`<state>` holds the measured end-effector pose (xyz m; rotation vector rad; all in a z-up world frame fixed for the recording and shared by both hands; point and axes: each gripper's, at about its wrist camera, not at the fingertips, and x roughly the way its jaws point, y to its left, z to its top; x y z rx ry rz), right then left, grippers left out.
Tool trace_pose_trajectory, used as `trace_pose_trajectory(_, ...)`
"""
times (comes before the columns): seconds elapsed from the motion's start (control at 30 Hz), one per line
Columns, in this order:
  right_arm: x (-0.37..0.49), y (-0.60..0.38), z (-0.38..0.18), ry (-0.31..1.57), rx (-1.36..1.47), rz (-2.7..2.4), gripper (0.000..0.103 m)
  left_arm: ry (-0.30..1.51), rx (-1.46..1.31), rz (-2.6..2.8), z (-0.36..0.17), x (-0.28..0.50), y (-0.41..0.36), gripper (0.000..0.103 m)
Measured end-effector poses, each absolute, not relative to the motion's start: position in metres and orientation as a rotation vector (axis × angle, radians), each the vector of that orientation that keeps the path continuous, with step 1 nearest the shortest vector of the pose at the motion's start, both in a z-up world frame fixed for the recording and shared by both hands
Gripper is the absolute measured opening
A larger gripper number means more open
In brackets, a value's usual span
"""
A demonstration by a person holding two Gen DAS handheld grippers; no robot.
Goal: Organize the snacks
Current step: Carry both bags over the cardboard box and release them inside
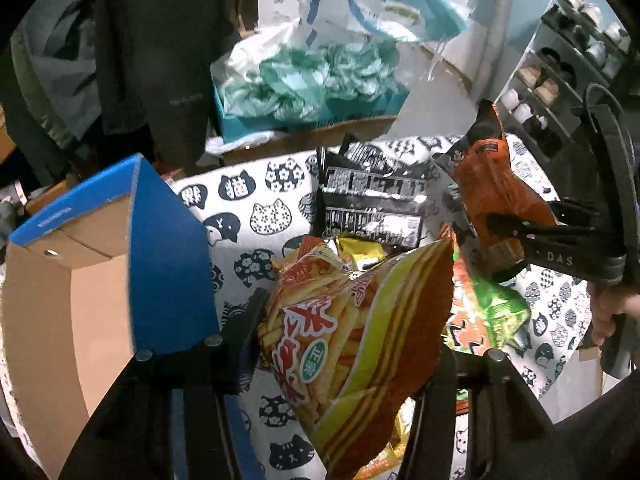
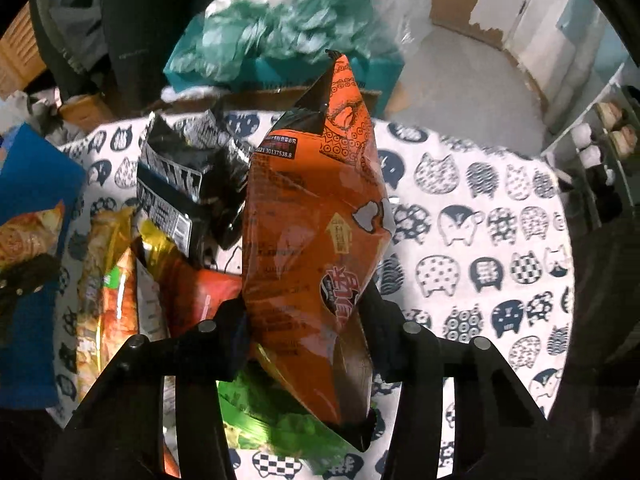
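My left gripper is shut on a yellow and red bag of fries snacks, which hangs above the pile. My right gripper is shut on an orange and black snack bag, held upright over the table. The left wrist view shows that same orange bag pinched in the right gripper at the right. Below lie a black snack bag, a green bag and several other packets on the cat-print cloth.
An open blue cardboard box with a brown inside stands at the left, close to my left gripper. Behind the table sits a teal box of crumpled plastic bags. A shoe rack stands at the right. A hand grips the right tool.
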<state>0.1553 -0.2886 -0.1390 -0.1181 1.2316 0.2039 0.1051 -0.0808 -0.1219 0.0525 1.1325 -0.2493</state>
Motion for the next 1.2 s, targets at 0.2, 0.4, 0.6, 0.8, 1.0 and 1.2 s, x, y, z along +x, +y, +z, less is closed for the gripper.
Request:
trace_pose_trajectory(0.2,0.144,-0.286,-0.112,1.173,-0.133,0.201,0.046,1.087,0.058,-0.247,-0.096,0.090,-0.075,0.052)
trace_pose_trajectory(0.4,0.129,-0.275,-0.084,1.116,-0.152,0.212,0.046,1.036,0.059,-0.251,-0.069,0.070,-0.063,0.052)
trace_pose_trajectory(0.6,0.110,-0.260,-0.050,1.054,-0.156,0.268,0.046,0.997,0.079,-0.227,-0.047,0.051,-0.047,0.052)
trace_pose_trajectory(0.8,0.090,-0.237,-0.019,1.000,-0.176,0.330,0.046,0.981,0.062,-0.202,-0.036,0.037,-0.024,0.052)
trace_pose_trajectory(1.0,0.080,-0.210,-0.002,0.976,-0.193,0.397,0.046,0.977,0.042,-0.177,-0.030,0.024,0.002,0.052)
trace_pose_trajectory(1.2,0.074,-0.173,0.009,0.961,-0.217,0.461,0.046,0.947,0.053,-0.130,-0.028,0.015,0.030,0.052)
